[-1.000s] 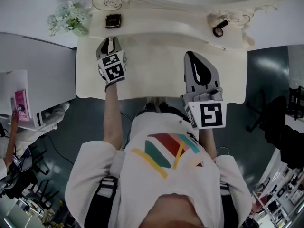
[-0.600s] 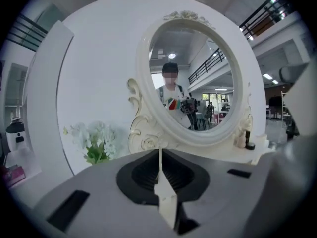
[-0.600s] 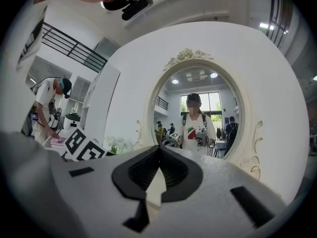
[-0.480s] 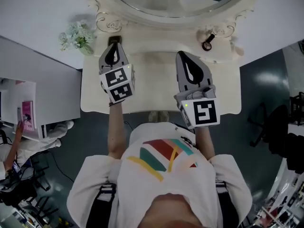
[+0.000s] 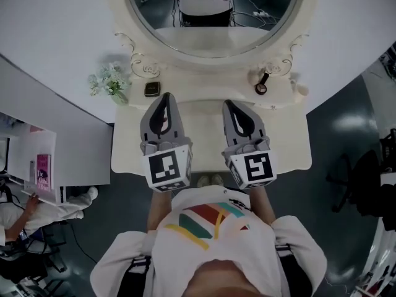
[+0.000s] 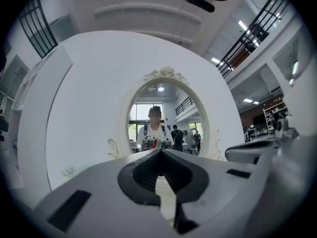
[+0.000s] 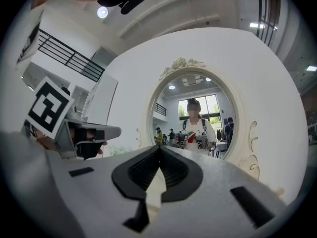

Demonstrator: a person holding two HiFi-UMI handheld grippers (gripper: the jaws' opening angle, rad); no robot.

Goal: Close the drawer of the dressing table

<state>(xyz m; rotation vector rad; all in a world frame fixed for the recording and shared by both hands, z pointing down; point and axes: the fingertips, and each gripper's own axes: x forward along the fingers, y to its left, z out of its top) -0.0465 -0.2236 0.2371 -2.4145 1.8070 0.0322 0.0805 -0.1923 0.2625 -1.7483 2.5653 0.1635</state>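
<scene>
The cream dressing table (image 5: 291, 147) stands below me, with its oval mirror (image 5: 213, 17) at the back. No drawer front shows past the table's front edge; the top hides it. My left gripper (image 5: 166, 96) is held high over the left half of the tabletop, shut and empty, pointing level at the mirror. My right gripper (image 5: 231, 104) hovers beside it over the right half, also shut with nothing in it. In the left gripper view the jaw tips (image 6: 161, 150) meet in front of the mirror (image 6: 161, 118). The right gripper view shows the same closed tips (image 7: 159, 147).
White flowers (image 5: 108, 82) and a small dark case (image 5: 152, 89) sit on the table's back left; a black round item (image 5: 262, 86) lies back right. A white cabinet (image 5: 74, 147) adjoins the left side, and a seated person's hand (image 5: 34, 204) is below it. A dark chair (image 5: 365, 178) is right.
Both grippers rose toward my head and drew closer together. The left one climbed most and its jaws came together. My view tilted up, bringing the mirror in.
</scene>
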